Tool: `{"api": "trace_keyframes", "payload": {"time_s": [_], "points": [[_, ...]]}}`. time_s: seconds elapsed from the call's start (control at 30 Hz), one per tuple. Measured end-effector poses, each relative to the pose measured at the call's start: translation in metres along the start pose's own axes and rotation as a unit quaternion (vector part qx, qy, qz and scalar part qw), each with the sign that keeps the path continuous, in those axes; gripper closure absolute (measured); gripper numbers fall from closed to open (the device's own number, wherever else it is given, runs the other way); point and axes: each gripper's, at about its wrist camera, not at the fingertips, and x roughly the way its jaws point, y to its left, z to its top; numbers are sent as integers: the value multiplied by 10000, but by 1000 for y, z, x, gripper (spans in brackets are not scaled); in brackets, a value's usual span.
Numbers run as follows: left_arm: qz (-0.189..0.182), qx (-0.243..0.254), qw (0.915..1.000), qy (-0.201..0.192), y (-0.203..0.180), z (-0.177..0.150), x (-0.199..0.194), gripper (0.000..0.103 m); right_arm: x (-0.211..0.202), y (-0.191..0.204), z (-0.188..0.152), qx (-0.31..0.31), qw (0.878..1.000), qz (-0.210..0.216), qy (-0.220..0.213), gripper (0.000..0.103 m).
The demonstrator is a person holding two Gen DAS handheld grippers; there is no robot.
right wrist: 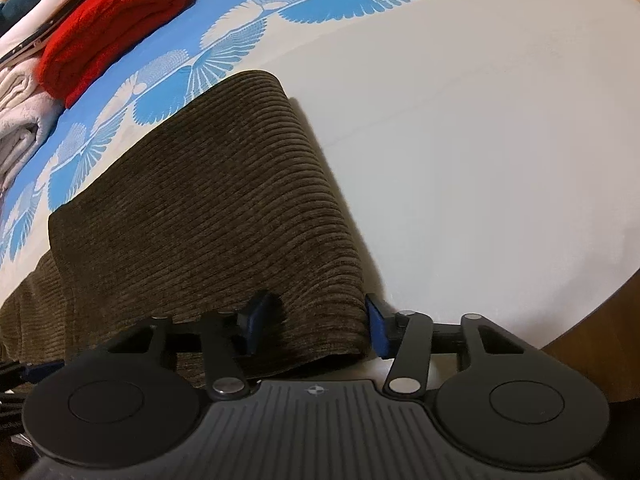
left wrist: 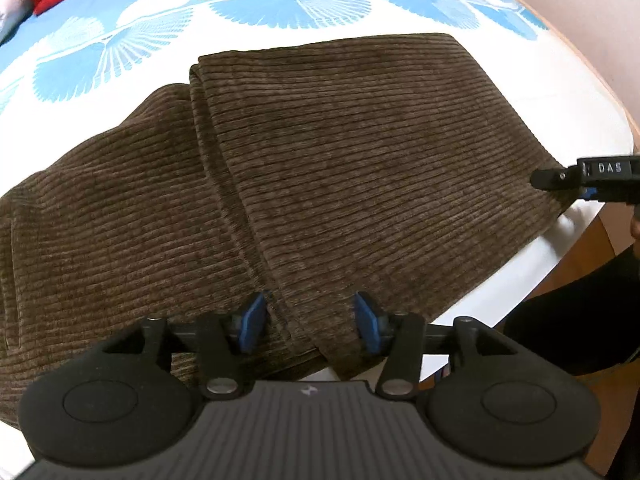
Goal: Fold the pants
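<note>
Brown corduroy pants [left wrist: 280, 184] lie on a white and blue patterned bed sheet [left wrist: 160, 28], with one layer folded over the other. My left gripper [left wrist: 310, 326] is open, its blue pads on either side of the near edge of the upper fold. My right gripper [right wrist: 316, 330] is open around the near right corner of the pants [right wrist: 208, 220]; it also shows in the left wrist view [left wrist: 560, 178] at the fabric's right corner.
A folded red knit garment [right wrist: 108, 20] and pale folded clothes [right wrist: 20, 120] lie at the far left of the bed. The bed's wooden edge [right wrist: 592, 328] runs along the right. Bare white sheet [right wrist: 480, 140] lies right of the pants.
</note>
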Motion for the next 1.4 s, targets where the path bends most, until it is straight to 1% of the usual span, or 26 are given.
{"api": "trace_keyframes", "payload": {"time_s": [0.07, 0.2, 0.37, 0.43, 0.47, 0.5, 0.53, 0.57, 0.63, 0.67, 0.73, 0.8, 0.87, 0.9, 0.93, 0.97, 1.0, 1.03, 1.07, 1.1, 1.13, 1.2, 1.23, 1.27, 1.3, 1.4], "points": [[25, -13, 10000, -16, 1, 1, 0, 45, -1, 1, 0, -23, 10000, -15, -16, 53], [114, -88, 9997, -198, 4, 3, -8, 44, 0, 0, 0, 34, 10000, -24, -3, 52], [93, -413, 9977, -522, 14, 8, -18, 45, 2, -2, 1, 205, 9998, -50, 32, 44], [26, -441, 9977, -511, 14, 10, -17, 53, 2, -2, 1, 184, 9998, -81, 42, 42], [-1, -384, 9984, -403, 13, 10, -13, 66, 2, -2, 0, 172, 9998, -86, 41, 42], [36, -286, 9993, -242, 10, 9, -8, 74, 3, -1, 0, 158, 9998, -93, 39, 42], [120, -143, 9998, -88, 7, 7, -2, 74, 2, 0, 0, 124, 9999, -98, 30, 43], [190, -4, 9998, -108, 3, 6, -1, 74, 2, 1, 0, 80, 9999, -104, 20, 45], [206, 20, 9997, -122, 2, 8, -3, 74, 1, 5, 0, -10, 10000, -63, -18, 53], [168, -83, 9997, -128, 5, 9, -5, 73, -1, 7, 0, -73, 9999, -110, -77, 60], [152, -312, 9992, -184, 12, 10, -8, 68, -6, 11, 0, -165, 9995, -145, -217, 68], [170, -460, 9979, -414, 17, 12, -16, 59, -16, 17, 0, -269, 9987, -115, -416, 71], [38, -730, 9947, -724, 25, 15, -28, 56, -30, 32, -1, -712, 9943, -84, -792, 74], [-88, -883, 9921, -886, 29, 16, -35, 55, -39, 43, -4, -1033, 9892, -37, -1044, 75], [-255, -1037, 9886, -1063, 33, 18, -41, 54, -50, 58, -9, -1494, 9790, 43, -1388, 75], [-508, -1217, 9832, -1264, 37, 20, -49, 50, -60, 71, -14, -1898, 9673, 137, -1678, 75], [-782, -1390, 9768, -1428, 42, 22, -55, 44, -68, 85, -22, -2306, 9527, 266, -1962, 76], [-1124, -1592, 9677, -1599, 49, 23, -62, 41, -76, 97, -29, -2673, 9372, 419, -2198, 76], [-1378, -1722, 9600, -1724, 50, 25, -68, 35, -82, 109, -38, -3004, 9216, 606, -2382, 76], [-1660, -1853, 9506, -1854, 55, 26, -73, 31, -85, 119, -47, -3260, 9081, 800, -2504, 76], [-1922, -1956, 9414, -1966, 59, 27, -77, 29, -87, 126, -52, -3425, 8989, 936, -2566, 76], [-2333, -2114, 9257, -2095, 65, 28, -83, 21, -87, 144, -68, -3826, 8773, 1163, -2656, 76], [-2491, -2180, 9194, -2124, 67, 30, -84, 20, -86, 152, -74, -4022, 8669, 1225, -2677, 76], [-2593, -2220, 9157, -2120, 68, 31, -84, 19, -85, 159, -79, -4208, 8571, 1268, -2689, 76], [-2653, -2226, 9143, -2101, 67, 32, -83, 19, -83, 165, -85, -4394, 8470, 1306, -2694, 76], [-2617, -2129, 9220, -1899, 59, 40, -78, 19, -76, 183, -102, -4867, 8207, 1454, -2616, 77]]}}
